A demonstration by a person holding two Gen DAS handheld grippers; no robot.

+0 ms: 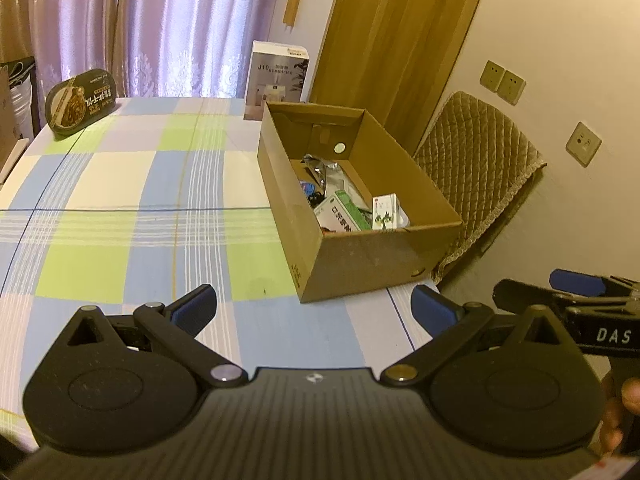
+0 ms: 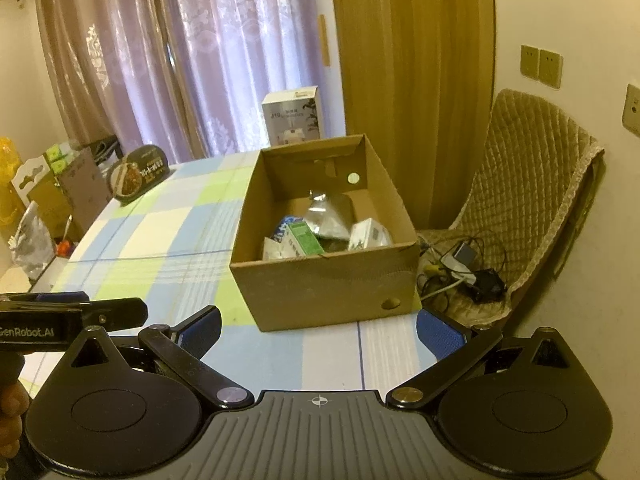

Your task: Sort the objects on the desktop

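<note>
The tablecloth (image 1: 120, 208) is checked in light blue, lime green, cream and lavender with thin white and dark blue lines. The cardboard box (image 2: 320, 284) is plain brown; the curtain (image 2: 224, 60) is pale purple with a white floral pattern. The chair cover (image 2: 532, 184) is beige with diamond quilting.

Ahead of you: lilac patterned curtains (image 1: 168, 28) across window, light glowing through. Wooden door (image 2: 412, 80) to their right. Cream wall (image 1: 560, 40) carries switch plates (image 1: 503, 82). Quilted chair (image 2: 532, 184) stands beside counter (image 1: 120, 200) with checked cloth.
</note>
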